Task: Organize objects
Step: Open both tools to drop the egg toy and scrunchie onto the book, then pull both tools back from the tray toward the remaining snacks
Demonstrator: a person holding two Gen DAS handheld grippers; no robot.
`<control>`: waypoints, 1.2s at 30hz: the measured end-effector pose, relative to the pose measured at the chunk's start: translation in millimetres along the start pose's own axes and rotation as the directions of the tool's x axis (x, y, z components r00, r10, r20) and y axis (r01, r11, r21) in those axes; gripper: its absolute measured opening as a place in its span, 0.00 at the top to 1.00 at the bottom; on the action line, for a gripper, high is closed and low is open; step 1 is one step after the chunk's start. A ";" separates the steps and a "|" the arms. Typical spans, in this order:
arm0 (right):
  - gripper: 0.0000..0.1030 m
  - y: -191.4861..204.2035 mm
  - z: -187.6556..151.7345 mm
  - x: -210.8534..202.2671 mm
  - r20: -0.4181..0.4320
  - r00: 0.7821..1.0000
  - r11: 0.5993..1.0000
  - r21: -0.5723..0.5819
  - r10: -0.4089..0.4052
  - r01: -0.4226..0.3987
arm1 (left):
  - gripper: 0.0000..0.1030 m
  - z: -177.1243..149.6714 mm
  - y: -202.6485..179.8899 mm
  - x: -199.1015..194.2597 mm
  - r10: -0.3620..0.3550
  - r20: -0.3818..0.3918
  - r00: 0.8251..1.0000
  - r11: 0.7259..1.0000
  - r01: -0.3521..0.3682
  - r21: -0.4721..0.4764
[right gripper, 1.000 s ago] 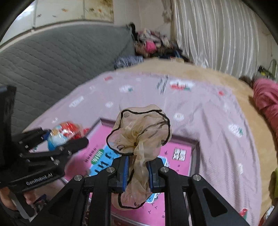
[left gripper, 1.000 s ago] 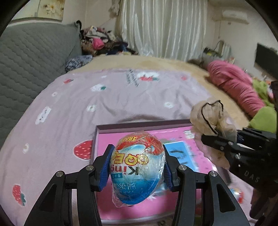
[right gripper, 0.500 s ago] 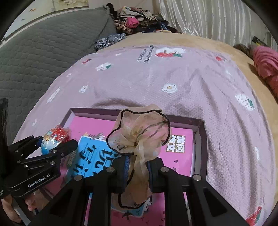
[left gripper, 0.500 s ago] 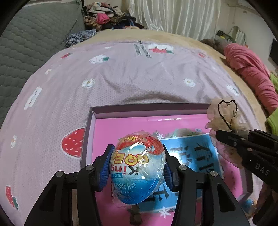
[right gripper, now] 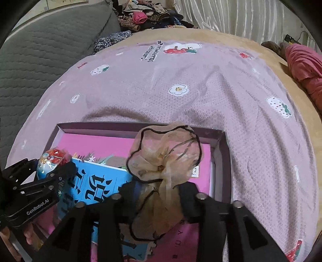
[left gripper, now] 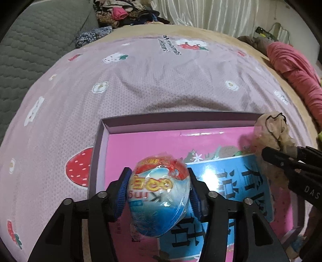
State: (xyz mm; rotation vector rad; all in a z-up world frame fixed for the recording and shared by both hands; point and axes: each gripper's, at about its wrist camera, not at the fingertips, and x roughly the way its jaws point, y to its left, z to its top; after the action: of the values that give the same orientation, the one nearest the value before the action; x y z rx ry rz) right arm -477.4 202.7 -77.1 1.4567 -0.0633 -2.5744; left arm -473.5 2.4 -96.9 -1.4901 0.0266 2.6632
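Note:
A foil-wrapped toy egg [left gripper: 159, 201], red on top and blue below, sits between the blue pads of my left gripper [left gripper: 159, 177]. The pads still touch it while the jaws are opening. It hangs over the left part of a shallow purple box [left gripper: 171, 119] lined with a pink and blue printed sheet. My right gripper [right gripper: 159, 187] is over the box's right half. Its jaws are opening and stand wide apart. A sheer beige scrunchie [right gripper: 165, 153] with a black edge sits loosely between them, unpressed. The egg [right gripper: 50, 163] shows at the left of the right wrist view.
The box lies on a lilac bedspread [left gripper: 161, 80] printed with strawberries and flowers. A grey quilted headboard [left gripper: 30, 40] runs along the left, clothes [left gripper: 120, 14] are piled at the back, and a pink blanket [left gripper: 291, 66] lies at the right. A person's hand [right gripper: 28, 237] holds the left gripper.
Both grippers have sunk toward the box and tilted downward. The right gripper's jaws, shut on the scrunchie before, have spread apart. The egg stays between the left pads.

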 end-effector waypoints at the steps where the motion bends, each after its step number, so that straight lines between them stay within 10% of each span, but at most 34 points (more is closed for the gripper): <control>1: 0.51 0.3 0.7 -2.6 0.007 1.000 1.000 0.003 -0.001 0.001 | 0.30 0.4 1.1 -1.3 0.000 0.003 1.000 1.000 0.000 -0.006; 22: 0.05 45.6 -14.9 -91.9 0.119 0.993 0.981 -0.188 -0.026 0.048 | 0.17 -17.9 25.5 -99.6 -0.065 0.126 0.990 0.992 0.077 -0.097; 26: 0.01 57.3 -35.0 -128.7 0.165 0.986 0.980 -0.199 0.017 0.016 | 0.00 -35.7 32.1 -135.1 -0.089 0.176 0.980 0.988 0.110 -0.110; 36: 0.01 87.8 -85.6 -219.0 0.280 0.959 0.978 -0.208 0.047 0.013 | 0.00 -97.0 30.9 -217.3 -0.077 0.250 0.965 0.995 0.090 -0.040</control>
State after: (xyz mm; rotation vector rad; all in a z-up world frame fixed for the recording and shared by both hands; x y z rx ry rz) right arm -282.3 160.1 74.8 1.0040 0.1500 -2.6629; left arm -280.7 -49.2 36.4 -1.1310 -0.1198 2.7779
